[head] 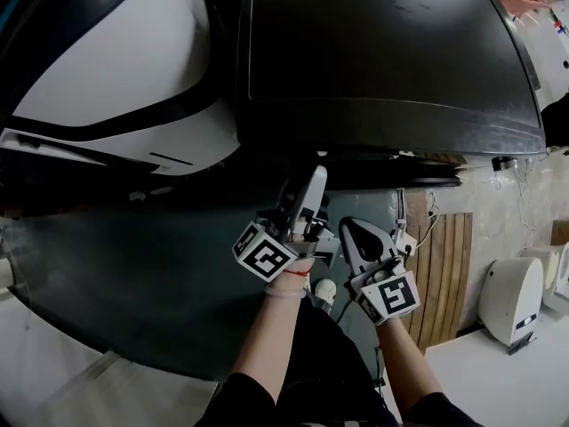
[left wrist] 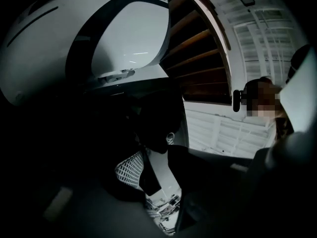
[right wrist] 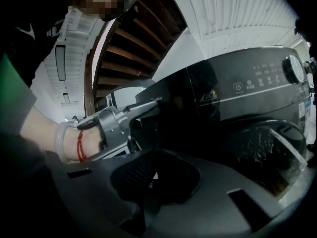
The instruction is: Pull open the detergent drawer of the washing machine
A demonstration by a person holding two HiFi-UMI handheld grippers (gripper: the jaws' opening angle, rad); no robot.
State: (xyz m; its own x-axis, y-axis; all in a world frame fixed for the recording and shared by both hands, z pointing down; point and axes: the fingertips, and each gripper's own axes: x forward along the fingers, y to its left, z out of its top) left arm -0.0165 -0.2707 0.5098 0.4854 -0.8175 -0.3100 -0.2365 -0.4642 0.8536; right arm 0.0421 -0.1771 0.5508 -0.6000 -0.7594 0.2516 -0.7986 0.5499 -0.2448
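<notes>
Detergent drawer (right wrist: 171, 97) sits at the top left corner of the front of the washing machine (right wrist: 247, 95). Its long face runs level and looks out at me. My left gripper (head: 316, 181) reaches up with its tip close to the drawer, jaws slightly parted around nothing. My right gripper (head: 348, 227) hangs just beside it, lower, clenched and empty.

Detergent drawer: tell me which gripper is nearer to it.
Left. The left gripper reaches up with its tips right at the detergent drawer front. The right gripper hangs lower and further back, off to the right.
</notes>
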